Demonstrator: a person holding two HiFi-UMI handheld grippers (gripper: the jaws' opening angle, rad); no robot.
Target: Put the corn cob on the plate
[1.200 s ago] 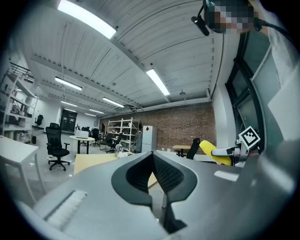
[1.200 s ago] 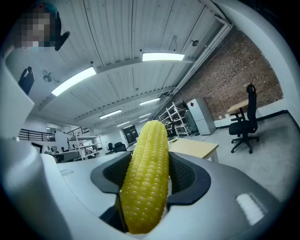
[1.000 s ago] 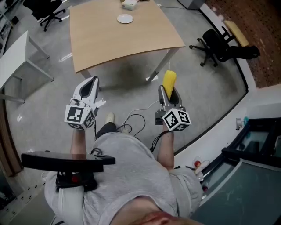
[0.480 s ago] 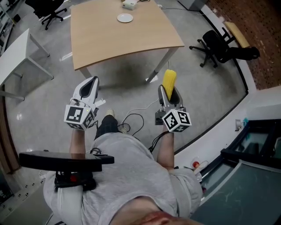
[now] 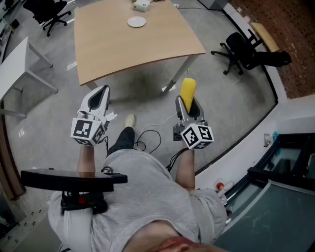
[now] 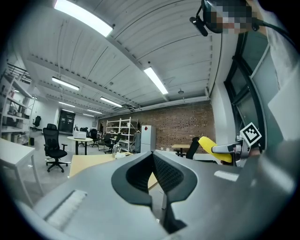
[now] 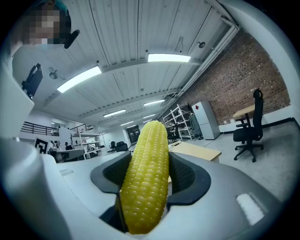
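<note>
Viewing head cam, L to R: white-topped side desk [image 5: 17, 59] stands at far left on the grey concrete floor [image 5: 54, 113]. White-and-black left gripper [image 5: 102, 91] w/ square-marker cube is held over the floor, short of the table's near edge. Left gripper view [image 6: 153, 159] confirms the jaws are closed tip to tip, w/ nothing between them.

Large light-wood table [image 5: 123, 47] w/ curved near edge sits ahead, centre frame. Small round white plate [image 5: 136, 21] rests on its far end, near a small white box [image 5: 141, 5]. Plate carries nothing and is well apart from both grippers.

Black cables [image 5: 150, 138] lie on the floor between the two grippers, beside the person's light shoe [image 5: 130, 119].

Grey right gripper [image 5: 188, 105] w/ marker cube is held over the floor, near the table's right-hand leg. Its jaws are clamped on a yellow corn cob [image 5: 188, 90]. Right gripper view shows both ribbed pads touching the cob's [image 7: 147, 178] sides, approx. at its lower part, w/ most of its length projecting past the jaw tips. Cob points fwd toward the table and is not on the plate.

Black swivel office chair [image 5: 243, 49] stands at far right.
</note>
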